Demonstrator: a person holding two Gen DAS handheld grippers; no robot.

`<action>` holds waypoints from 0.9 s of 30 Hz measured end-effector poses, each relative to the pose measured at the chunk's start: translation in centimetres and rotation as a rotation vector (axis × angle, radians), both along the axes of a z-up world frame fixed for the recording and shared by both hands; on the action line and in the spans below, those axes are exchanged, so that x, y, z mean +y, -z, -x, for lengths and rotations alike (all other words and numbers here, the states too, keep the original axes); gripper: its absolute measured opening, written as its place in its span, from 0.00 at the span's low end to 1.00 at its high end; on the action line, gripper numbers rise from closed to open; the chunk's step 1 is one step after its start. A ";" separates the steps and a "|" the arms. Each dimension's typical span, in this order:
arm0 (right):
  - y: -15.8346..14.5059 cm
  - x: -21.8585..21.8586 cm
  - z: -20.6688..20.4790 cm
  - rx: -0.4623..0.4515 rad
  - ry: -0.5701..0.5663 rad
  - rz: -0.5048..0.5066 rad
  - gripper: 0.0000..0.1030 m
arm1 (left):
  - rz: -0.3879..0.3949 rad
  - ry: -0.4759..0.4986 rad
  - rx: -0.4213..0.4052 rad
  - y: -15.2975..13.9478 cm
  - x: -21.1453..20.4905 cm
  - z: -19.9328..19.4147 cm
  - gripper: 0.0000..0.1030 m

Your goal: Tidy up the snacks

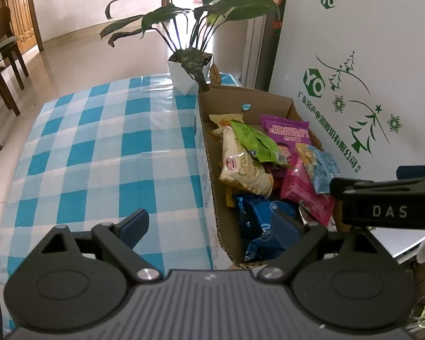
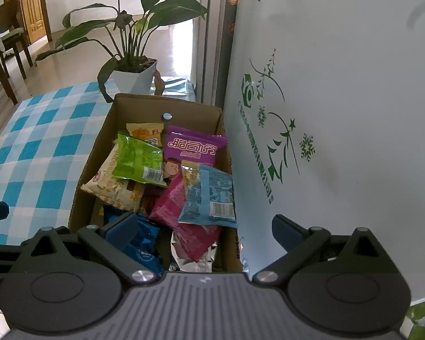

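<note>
A cardboard box (image 1: 209, 170) (image 2: 90, 155) stands on the checked tablecloth and holds several snack packets. Among them are a green packet (image 1: 255, 141) (image 2: 138, 158), a purple one (image 1: 287, 130) (image 2: 194, 144), a cream one (image 1: 240, 167) (image 2: 110, 184), a pink one (image 1: 300, 187) (image 2: 184, 221), a light blue one (image 1: 323, 170) (image 2: 209, 195) and a dark blue one (image 1: 257, 226) (image 2: 144, 243). My left gripper (image 1: 211, 226) is open and empty, straddling the box's near left wall. My right gripper (image 2: 204, 229) is open and empty above the box's near end.
A potted plant (image 1: 189, 70) (image 2: 133, 76) stands behind the box. A white panel with green print (image 1: 368, 85) (image 2: 325, 113) rises right beside the box. The blue checked tablecloth (image 1: 99, 147) (image 2: 34, 147) stretches left. Wooden chairs (image 1: 0, 65) stand on the floor at far left.
</note>
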State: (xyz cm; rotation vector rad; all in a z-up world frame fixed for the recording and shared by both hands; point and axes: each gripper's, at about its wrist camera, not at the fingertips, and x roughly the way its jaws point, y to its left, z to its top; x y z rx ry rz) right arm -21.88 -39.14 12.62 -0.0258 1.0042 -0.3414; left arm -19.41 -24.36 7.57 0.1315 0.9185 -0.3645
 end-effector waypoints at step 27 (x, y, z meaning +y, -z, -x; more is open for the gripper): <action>0.1 0.5 -0.5 0.011 -0.013 0.008 0.99 | 0.000 0.006 0.009 0.1 0.3 -0.2 0.90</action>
